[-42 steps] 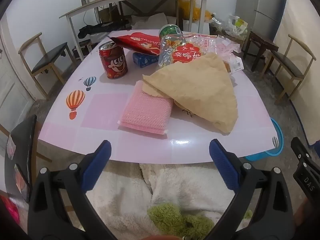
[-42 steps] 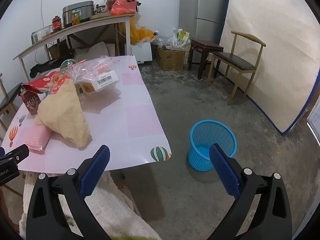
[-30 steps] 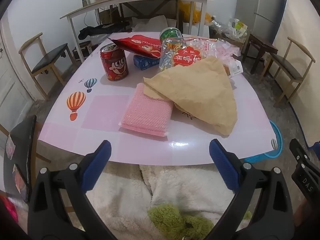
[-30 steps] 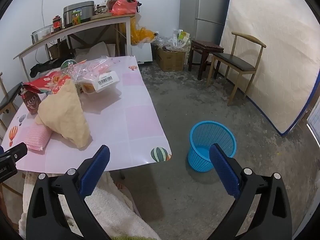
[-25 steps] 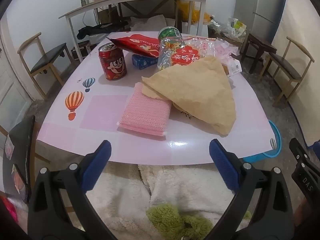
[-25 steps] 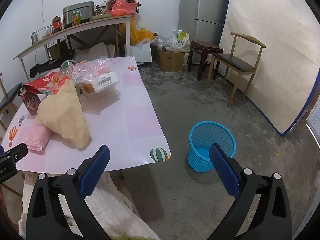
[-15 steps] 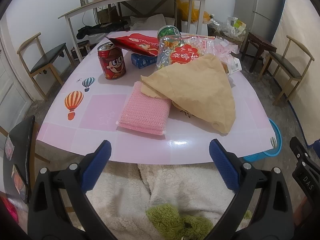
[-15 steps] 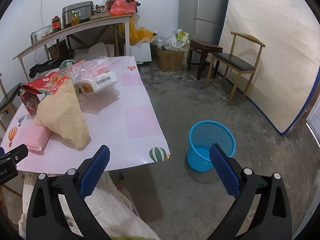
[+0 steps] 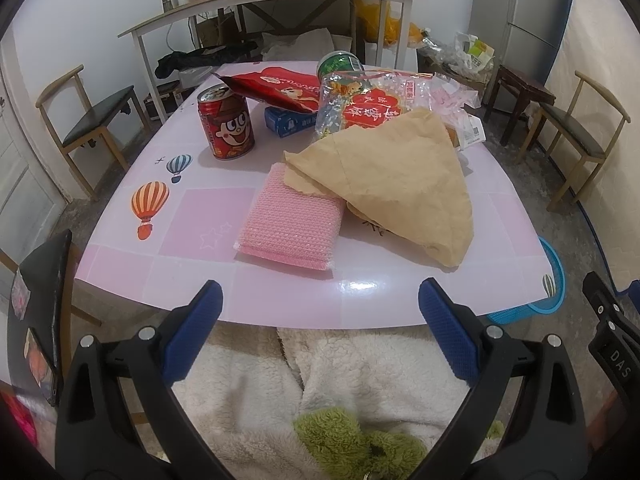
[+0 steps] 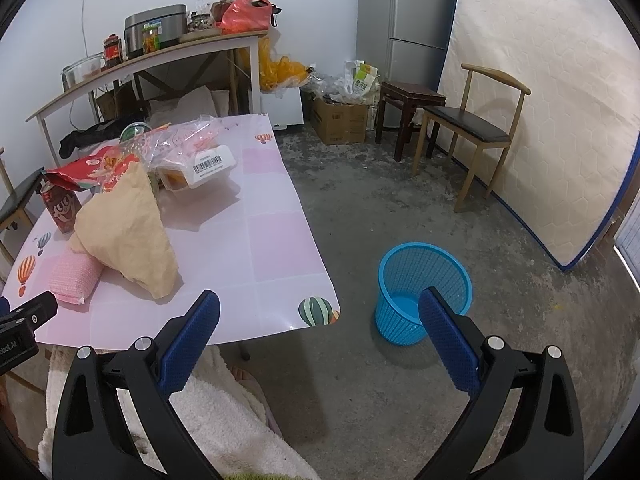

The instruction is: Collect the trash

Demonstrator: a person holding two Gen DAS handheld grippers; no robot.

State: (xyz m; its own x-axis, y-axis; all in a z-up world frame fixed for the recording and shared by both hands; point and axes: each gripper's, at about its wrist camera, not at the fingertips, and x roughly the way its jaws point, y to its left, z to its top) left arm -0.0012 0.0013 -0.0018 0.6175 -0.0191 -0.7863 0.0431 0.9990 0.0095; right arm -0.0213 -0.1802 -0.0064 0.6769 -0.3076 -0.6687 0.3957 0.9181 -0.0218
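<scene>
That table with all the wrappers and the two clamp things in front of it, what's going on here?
A seated person holds a hand-held gripper in each hand, set to clear trash. The left hand-held gripper is open at the near edge of the pink table, facing a pink sponge, brown paper, a red can and snack bags. The right hand-held gripper is open too, pointed at the blue basket on the floor. Nothing is picked up yet.
</scene>
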